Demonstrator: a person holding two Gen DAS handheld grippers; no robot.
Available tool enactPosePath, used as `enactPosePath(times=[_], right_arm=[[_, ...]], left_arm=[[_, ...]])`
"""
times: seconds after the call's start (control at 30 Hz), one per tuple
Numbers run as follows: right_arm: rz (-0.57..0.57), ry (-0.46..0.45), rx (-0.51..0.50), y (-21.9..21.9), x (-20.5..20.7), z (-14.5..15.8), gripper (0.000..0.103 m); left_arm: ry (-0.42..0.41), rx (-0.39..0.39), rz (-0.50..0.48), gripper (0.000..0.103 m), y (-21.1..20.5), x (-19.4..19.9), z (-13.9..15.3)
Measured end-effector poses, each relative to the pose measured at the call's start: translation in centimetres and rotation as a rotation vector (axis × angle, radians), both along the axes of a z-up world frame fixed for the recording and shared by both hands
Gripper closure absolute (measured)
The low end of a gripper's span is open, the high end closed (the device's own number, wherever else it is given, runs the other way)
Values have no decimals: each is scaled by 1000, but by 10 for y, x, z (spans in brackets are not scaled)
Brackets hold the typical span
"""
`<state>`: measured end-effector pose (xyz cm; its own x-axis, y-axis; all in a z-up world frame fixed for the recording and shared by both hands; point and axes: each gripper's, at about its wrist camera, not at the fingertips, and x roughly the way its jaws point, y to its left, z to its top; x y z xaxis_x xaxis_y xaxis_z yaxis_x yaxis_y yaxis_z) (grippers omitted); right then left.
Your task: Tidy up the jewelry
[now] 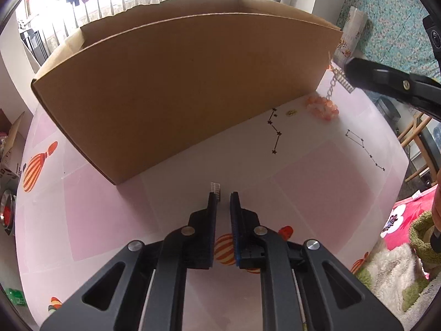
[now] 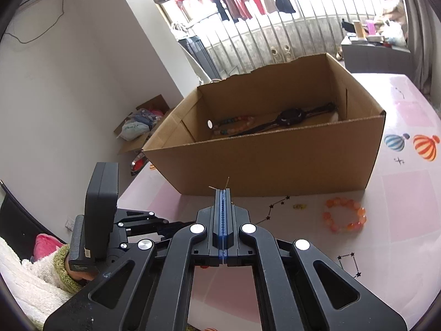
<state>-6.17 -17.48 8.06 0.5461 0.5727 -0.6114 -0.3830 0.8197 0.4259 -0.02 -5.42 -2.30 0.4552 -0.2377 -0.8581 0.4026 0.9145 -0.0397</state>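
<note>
An open cardboard box point(image 2: 275, 162) stands on the pink table; it also fills the left wrist view point(image 1: 176, 93). Inside lie a black watch point(image 2: 289, 117) and a beaded bracelet point(image 2: 234, 125). An orange bead bracelet point(image 2: 344, 218) lies on the table in front of the box, also in the left wrist view point(image 1: 322, 107). A small gold piece point(image 2: 300, 206) lies beside it. My right gripper point(image 2: 223, 191) is shut on a thin gold chain point(image 1: 332, 85) that hangs from its tips. My left gripper point(image 1: 223, 195) is slightly open and empty above the table.
The table point(image 1: 317, 182) has a pink cover with balloon and constellation prints. Its right edge drops to a bed with a red blanket point(image 1: 399, 220). A wooden chair point(image 1: 419, 138) stands beyond. An open box of clutter point(image 2: 143, 127) sits on the floor at left.
</note>
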Motion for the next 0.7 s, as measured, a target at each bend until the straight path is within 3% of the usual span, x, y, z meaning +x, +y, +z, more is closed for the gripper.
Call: enactPosePath(times=[0.3,0.7], right_arm=[[6,34,40,-7,4,-18,103],[18,46,92,-14,6,-28,103]], left_arm=[[38,107,-20,93,-11,5,2],[87,102,32,93,-10,20,4]])
